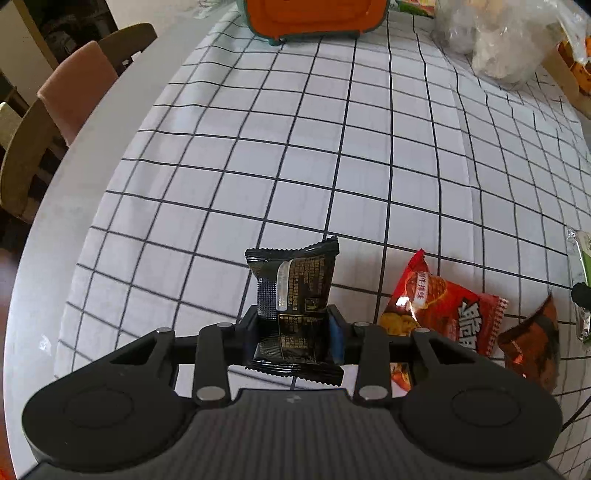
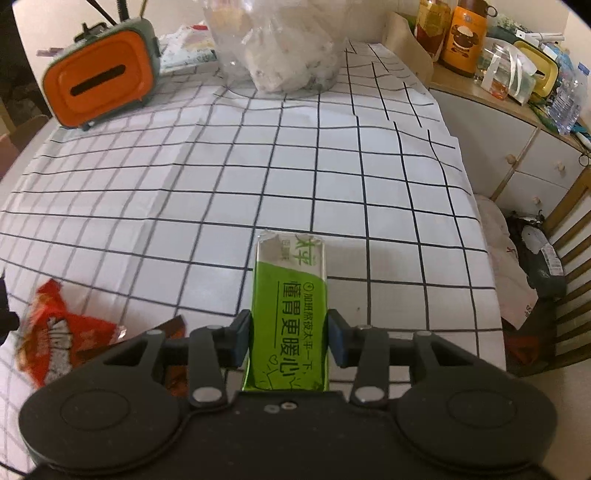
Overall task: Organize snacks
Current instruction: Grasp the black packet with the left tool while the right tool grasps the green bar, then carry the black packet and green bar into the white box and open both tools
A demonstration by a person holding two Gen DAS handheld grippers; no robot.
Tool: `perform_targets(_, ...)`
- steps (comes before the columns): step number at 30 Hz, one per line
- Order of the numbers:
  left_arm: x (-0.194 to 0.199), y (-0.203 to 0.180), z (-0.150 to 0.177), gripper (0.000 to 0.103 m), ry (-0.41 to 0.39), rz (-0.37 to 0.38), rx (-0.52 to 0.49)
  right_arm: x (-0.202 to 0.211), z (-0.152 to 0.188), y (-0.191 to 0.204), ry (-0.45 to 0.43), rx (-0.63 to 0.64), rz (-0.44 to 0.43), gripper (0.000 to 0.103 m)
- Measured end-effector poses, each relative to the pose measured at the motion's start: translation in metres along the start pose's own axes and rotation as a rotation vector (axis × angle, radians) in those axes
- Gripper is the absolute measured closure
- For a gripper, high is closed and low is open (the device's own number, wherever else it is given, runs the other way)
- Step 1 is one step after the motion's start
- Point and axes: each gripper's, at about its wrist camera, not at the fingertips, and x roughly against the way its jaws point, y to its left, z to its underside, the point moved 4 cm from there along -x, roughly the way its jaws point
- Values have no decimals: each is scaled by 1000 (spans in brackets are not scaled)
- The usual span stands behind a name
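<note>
Through the left wrist camera, the left gripper (image 1: 293, 328) sits at the bottom centre of the frame with its jaws clamped on a black snack packet (image 1: 293, 306). The pads pinch the packet across its lower middle, and its crimped top edge stands up toward the middle of the picture, clear of the checked tablecloth (image 1: 332, 147). To the right lie a red chip bag (image 1: 443, 310) and, touching its right end, a dark orange packet (image 1: 532, 343), both flat on the cloth. An orange tissue box (image 1: 314, 14) stands at the top edge, and a clear plastic bag (image 1: 498, 40) sits at the upper right.

Through the right wrist camera, the right gripper (image 2: 290, 339) is closed on a green-and-white cracker pack (image 2: 290, 306), gripped by its two long sides low in the frame, the far end pointing up the picture. The same red chip bag shows at the lower left.

Both packets look light, I would say. The black one seems soft and crinkly, its film likely slick, so a grip across the filled middle rather than the thin seal looks safest. The green pack seems stiffer and boxier, though the crackers inside could break under a hard squeeze; holding its long sides looks right.
</note>
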Motion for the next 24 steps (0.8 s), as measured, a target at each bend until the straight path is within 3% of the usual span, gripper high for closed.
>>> perform_targets(13,78,-2,26,67,-54,51,-37,103,11,14,-78,31,-96,62)
perform_targets(24,155,-7,85,67,-96,108,-133,198,57,25,-121,58,-133,62)
